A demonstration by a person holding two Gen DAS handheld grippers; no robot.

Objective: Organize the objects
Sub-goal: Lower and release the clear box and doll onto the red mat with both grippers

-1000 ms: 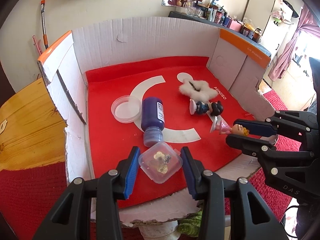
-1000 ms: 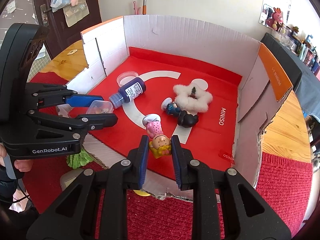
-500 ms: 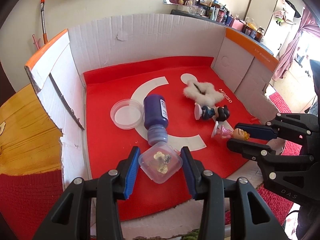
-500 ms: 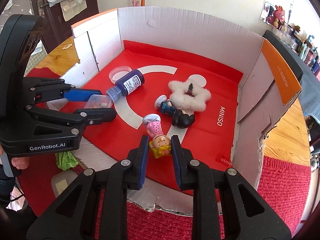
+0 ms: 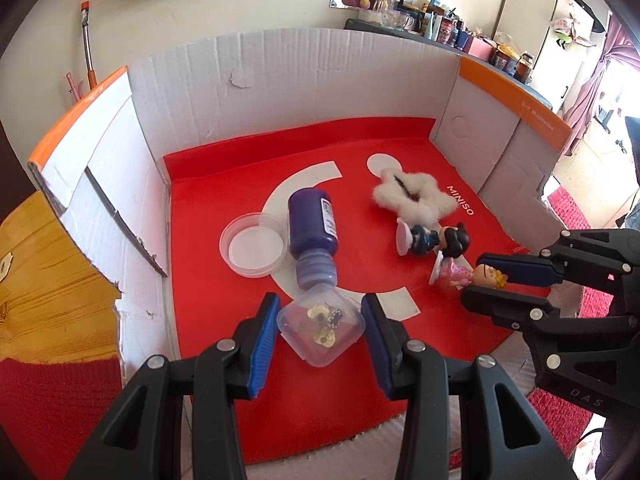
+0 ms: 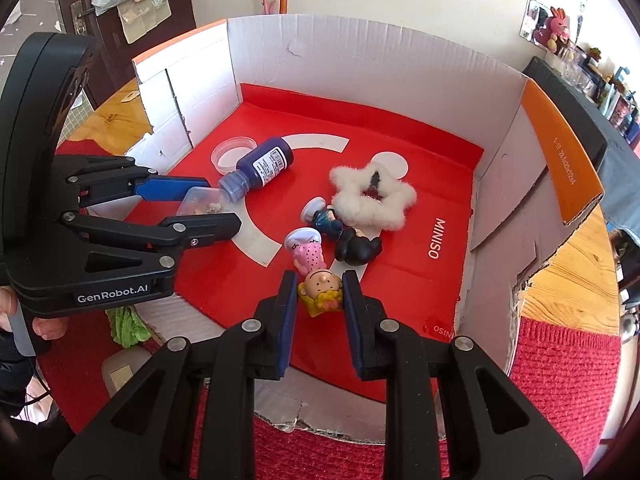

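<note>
The left gripper (image 5: pixel 320 322) is clamped on a small clear plastic box (image 5: pixel 321 327) with gold trinkets inside, at 6 o'clock. A purple bottle (image 5: pixel 311 230) lies at centre, neck touching that box; a round clear lid (image 5: pixel 253 245) sits just beside it at 9 o'clock. At 3 o'clock the right gripper (image 5: pixel 490 282) pinches a blonde doll (image 5: pixel 464 274). A dark-haired figurine (image 5: pixel 434 238) and white fluffy star (image 5: pixel 414 197) lie at 2 o'clock inside the cardboard box (image 5: pixel 304 80).
</note>
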